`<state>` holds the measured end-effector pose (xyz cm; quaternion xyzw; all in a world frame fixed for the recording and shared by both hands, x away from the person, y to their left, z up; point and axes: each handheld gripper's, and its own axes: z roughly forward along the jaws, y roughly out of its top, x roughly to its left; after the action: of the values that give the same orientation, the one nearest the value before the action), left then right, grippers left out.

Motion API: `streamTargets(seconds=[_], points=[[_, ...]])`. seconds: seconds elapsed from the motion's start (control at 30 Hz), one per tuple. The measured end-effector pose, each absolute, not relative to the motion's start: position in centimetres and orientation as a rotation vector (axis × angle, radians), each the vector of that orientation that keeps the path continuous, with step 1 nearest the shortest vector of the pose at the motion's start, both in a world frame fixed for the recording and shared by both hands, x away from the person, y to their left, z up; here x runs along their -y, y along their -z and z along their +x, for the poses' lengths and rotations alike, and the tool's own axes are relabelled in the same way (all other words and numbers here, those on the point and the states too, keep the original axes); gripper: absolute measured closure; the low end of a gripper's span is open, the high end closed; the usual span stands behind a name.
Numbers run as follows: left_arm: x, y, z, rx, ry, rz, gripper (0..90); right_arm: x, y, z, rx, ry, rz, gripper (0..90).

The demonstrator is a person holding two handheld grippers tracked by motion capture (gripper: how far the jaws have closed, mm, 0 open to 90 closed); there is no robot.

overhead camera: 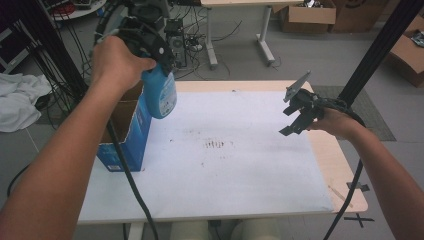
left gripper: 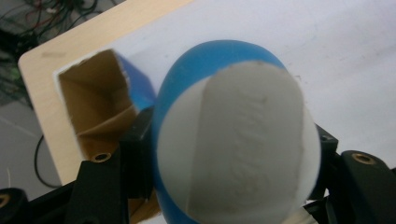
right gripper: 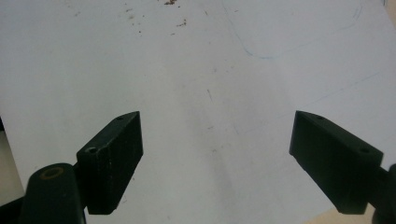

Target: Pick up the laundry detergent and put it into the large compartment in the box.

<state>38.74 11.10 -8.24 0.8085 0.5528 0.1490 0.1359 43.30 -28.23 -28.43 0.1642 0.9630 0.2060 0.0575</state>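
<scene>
At the far left of the surface [overhead camera: 225, 200], an open blue box [overhead camera: 127, 135] is seen standing near the left edge, its cardboard interior exposed. Just above its right rim, a blue bottle [overhead camera: 161, 95] is held in the air by the left gripper [overhead camera: 150, 45], whose jaws are clamped against the bottle's sides; in the left gripper view the bottle's white-labelled body [left gripper: 238, 144] is seen pressed between them, with the box opening [left gripper: 95, 107] below and to the side.

A slip is judged possible, since the bottle is rounded and smooth and is gripped high up. If it is lowered off-centre, the box wall could be struck and the light box tipped or pushed toward the nearby edge. The trailing cable [overhead camera: 127, 175] hanging beside the box could also snag it.

Across the middle, the white sheet is left bare except for small brown specks [overhead camera: 217, 145], so wide room for moving is offered there.

At the right, the right gripper [overhead camera: 300, 117] is held above the surface near its right edge, its jaws wide apart and holding nothing.
</scene>
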Motion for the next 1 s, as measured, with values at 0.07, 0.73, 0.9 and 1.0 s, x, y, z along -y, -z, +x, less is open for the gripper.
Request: streamTargets(seconds=[0.07,0.73,0.9,1.0], points=[[-12.1,7.8,38.7,-1.639,-0.439,2.323,37.9,28.2,28.4,43.3,-2.917,-0.628,0.493,17.4],[-18.7,7.2,38.7,-1.955,-0.529,2.09,38.0,27.7,28.0,43.2,-2.906,-0.635,0.48,17.4],[-20.2,9.0,38.9,-2.001,-0.552,2.065,38.0,27.9,28.1,43.2,-2.906,-0.633,0.485,17.4],[-20.7,9.7,38.9,-2.012,-0.556,2.058,38.0,27.9,28.1,43.3,-2.907,-0.624,0.49,17.4]])
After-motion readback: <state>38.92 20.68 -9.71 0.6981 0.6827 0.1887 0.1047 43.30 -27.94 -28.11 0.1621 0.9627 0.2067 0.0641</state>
